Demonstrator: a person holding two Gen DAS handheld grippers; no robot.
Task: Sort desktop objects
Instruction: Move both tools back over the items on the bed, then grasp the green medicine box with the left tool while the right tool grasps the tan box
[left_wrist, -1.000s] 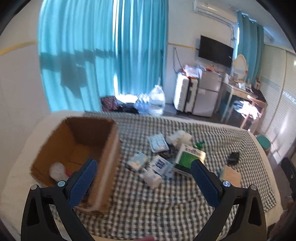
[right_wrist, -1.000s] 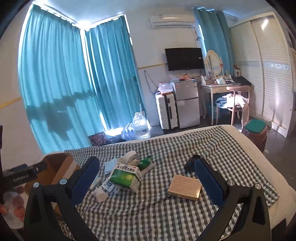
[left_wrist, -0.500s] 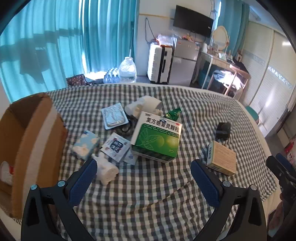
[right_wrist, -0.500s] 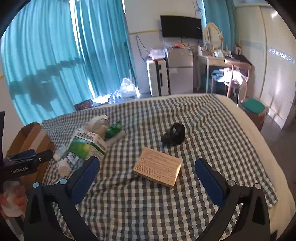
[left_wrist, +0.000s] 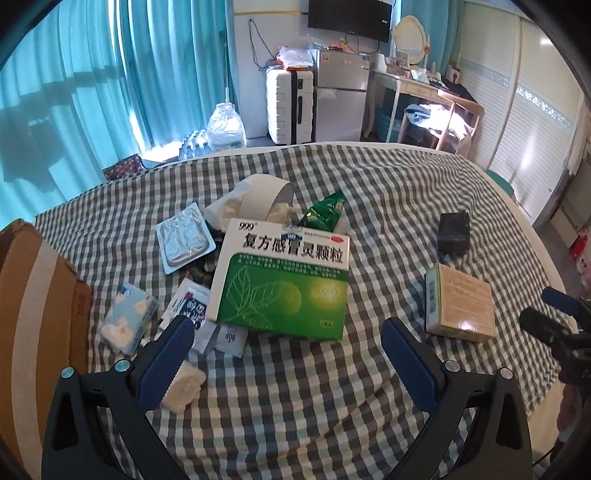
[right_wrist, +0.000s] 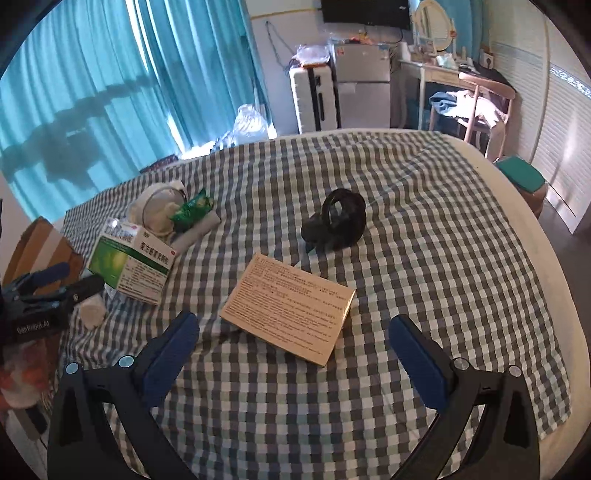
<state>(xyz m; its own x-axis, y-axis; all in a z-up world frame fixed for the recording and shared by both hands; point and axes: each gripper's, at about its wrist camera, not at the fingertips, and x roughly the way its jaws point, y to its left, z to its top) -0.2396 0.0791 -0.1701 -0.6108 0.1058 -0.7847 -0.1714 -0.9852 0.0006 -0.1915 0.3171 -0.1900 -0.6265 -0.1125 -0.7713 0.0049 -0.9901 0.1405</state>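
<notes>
Since a second ago both grippers have swung away from the cardboard box (left_wrist: 40, 295) and dropped closer to the checked cloth (left_wrist: 295, 406); the box now sits only at the left edge. The left gripper (left_wrist: 288, 343) hangs spread wide and empty just short of the green medicine box (left_wrist: 280, 288), which lies flat amid the clutter right of the cardboard box. The right gripper (right_wrist: 293, 341) is likewise agape, holding nothing, its blue pads flanking the near edge of the tan flat box (right_wrist: 291, 302). A black tape roll (right_wrist: 338, 221) lies just beyond that.
</notes>
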